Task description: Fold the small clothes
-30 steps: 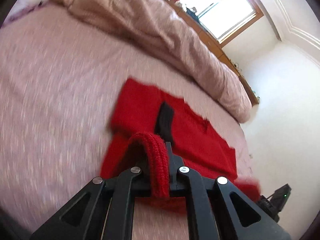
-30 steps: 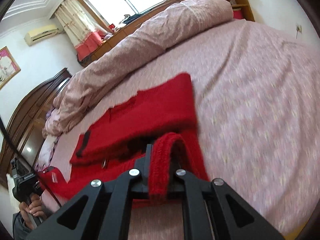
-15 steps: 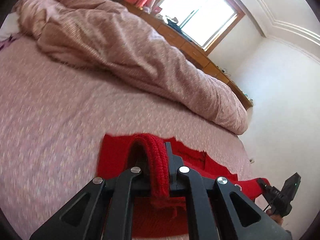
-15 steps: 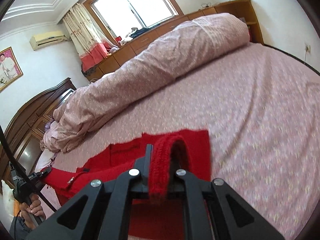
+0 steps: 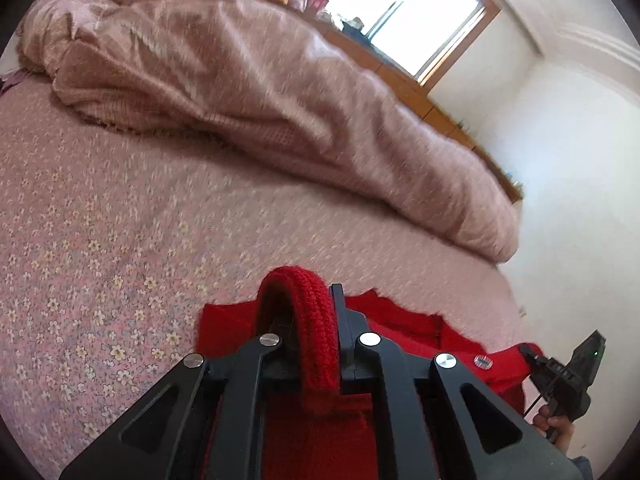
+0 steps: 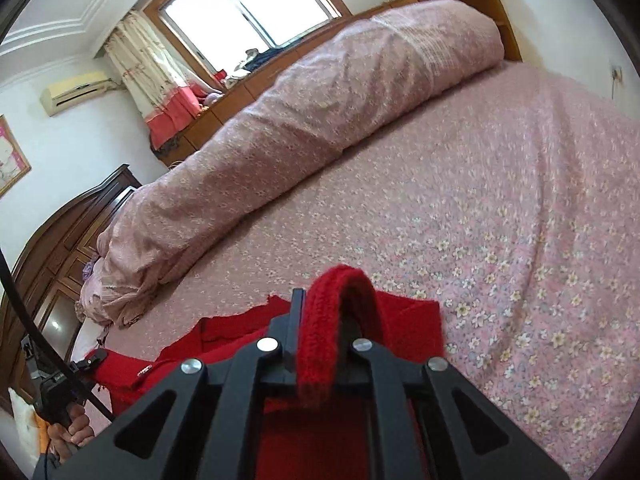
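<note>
A small red knit garment (image 5: 404, 324) lies on the pink flowered bedsheet (image 5: 100, 248), its near part lifted. My left gripper (image 5: 308, 320) is shut on a ribbed edge of the red garment, which loops up between the fingers. My right gripper (image 6: 332, 312) is shut on another ribbed edge of the same red garment (image 6: 404, 320). In the left wrist view the right gripper (image 5: 560, 372) shows at the right holding the far corner. In the right wrist view the left gripper (image 6: 56, 380) shows at the lower left. Most of the garment is hidden under the gripper bodies.
A long rolled pink quilt (image 5: 248, 92) lies across the far side of the bed and shows in the right wrist view (image 6: 320, 112) too. A wooden ledge and window (image 6: 244, 12) run behind it. A dark wardrobe (image 6: 56, 256) stands at the left.
Both grippers have pulled back toward the near edge of the bed with the garment's edges held. Less of the red garment shows ahead of them, and the views have tilted up.
</note>
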Motion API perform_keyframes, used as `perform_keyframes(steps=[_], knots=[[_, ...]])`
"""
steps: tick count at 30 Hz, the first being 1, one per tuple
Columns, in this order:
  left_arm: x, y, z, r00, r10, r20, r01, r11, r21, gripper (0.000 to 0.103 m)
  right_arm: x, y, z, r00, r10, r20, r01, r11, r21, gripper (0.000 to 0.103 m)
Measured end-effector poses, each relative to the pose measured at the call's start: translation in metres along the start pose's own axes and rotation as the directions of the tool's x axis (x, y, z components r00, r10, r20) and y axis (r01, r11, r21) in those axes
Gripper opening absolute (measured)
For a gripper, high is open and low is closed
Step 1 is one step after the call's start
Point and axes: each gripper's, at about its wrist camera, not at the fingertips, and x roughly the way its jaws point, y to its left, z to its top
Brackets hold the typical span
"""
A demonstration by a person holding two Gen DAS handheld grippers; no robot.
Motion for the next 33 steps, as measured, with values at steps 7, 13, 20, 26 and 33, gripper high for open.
perform_keyframes(steps=[7, 13, 20, 26, 33], knots=[[0.001, 0.014, 0.000, 0.998, 0.037, -0.041, -0.038, 0.999, -0.021, 0.031, 0.003, -0.039, 0.001, 0.999, -0.027, 0.046, 0.017, 0.979, 0.202, 0.060], [-0.015, 0.031, 0.005, 1.000, 0.020, -0.018, -0.021, 0.997, -0.079, 0.037, 0.000, -0.063, -0.005, 0.999, 0.007, 0.035, -0.017, 0.947, 0.320, 0.060], [-0.011, 0.041, -0.015, 0.992, 0.050, -0.112, -0.056, 0.997, -0.049, 0.037, -0.007, -0.040, -0.009, 1.000, -0.005, -0.012, 0.006, 0.990, 0.141, 0.060], [-0.013, 0.040, -0.034, 0.983, 0.039, -0.182, -0.039, 0.999, 0.001, 0.037, -0.004, -0.016, -0.018, 0.994, -0.004, -0.109, -0.005, 0.996, -0.086, 0.060], [-0.029, 0.028, -0.050, 0.979, -0.013, -0.203, 0.014, 1.000, 0.008, 0.037, -0.006, -0.020, -0.026, 0.991, -0.057, -0.122, 0.047, 0.996, -0.079, 0.060]])
